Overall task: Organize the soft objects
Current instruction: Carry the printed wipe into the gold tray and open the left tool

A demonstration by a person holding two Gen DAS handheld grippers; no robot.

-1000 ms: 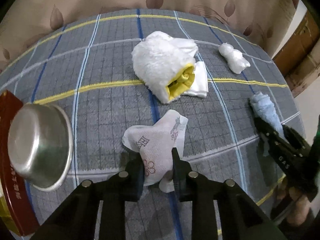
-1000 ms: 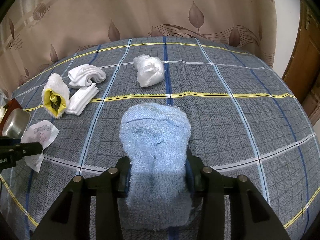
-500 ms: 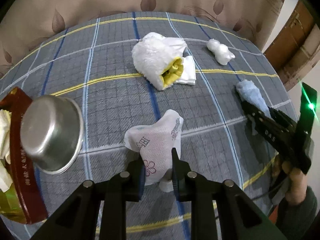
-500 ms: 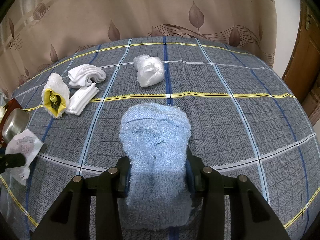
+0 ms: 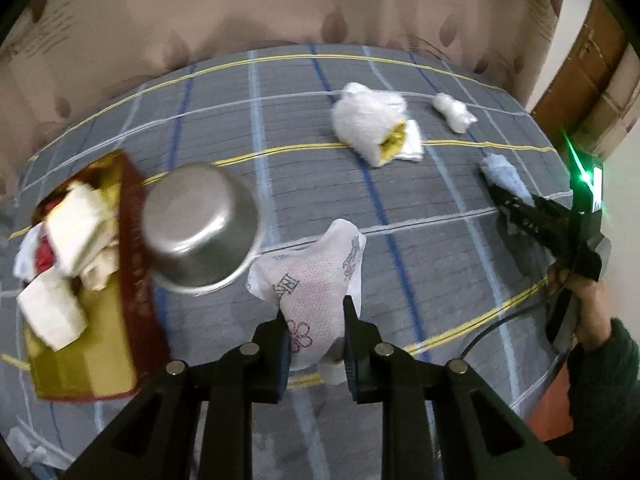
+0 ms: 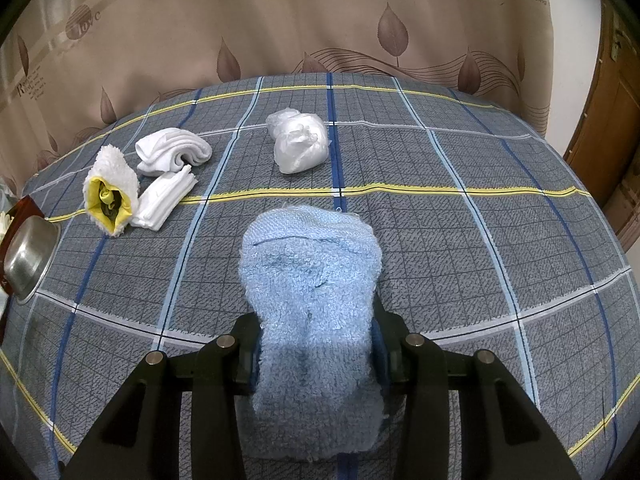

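The left gripper [image 5: 314, 326] jaws are pinching a white printed cloth [image 5: 310, 270] between them, holding it up beside the steel bowl [image 5: 200, 226]. The right gripper [image 6: 316, 344] jaws are squeezing a blue towel [image 6: 312, 276], which is sticking out forward over the checked bench [image 6: 460, 240].

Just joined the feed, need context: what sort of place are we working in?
Probably a home room: a surface under a checked cloth, a leaf-print curtain behind, a wooden door at the right, socks and towels scattered about.

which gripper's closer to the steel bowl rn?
Left. The left gripper, shut on the printed pouch, is just right of the steel bowl; the right gripper, holding the blue towel, sits far right.
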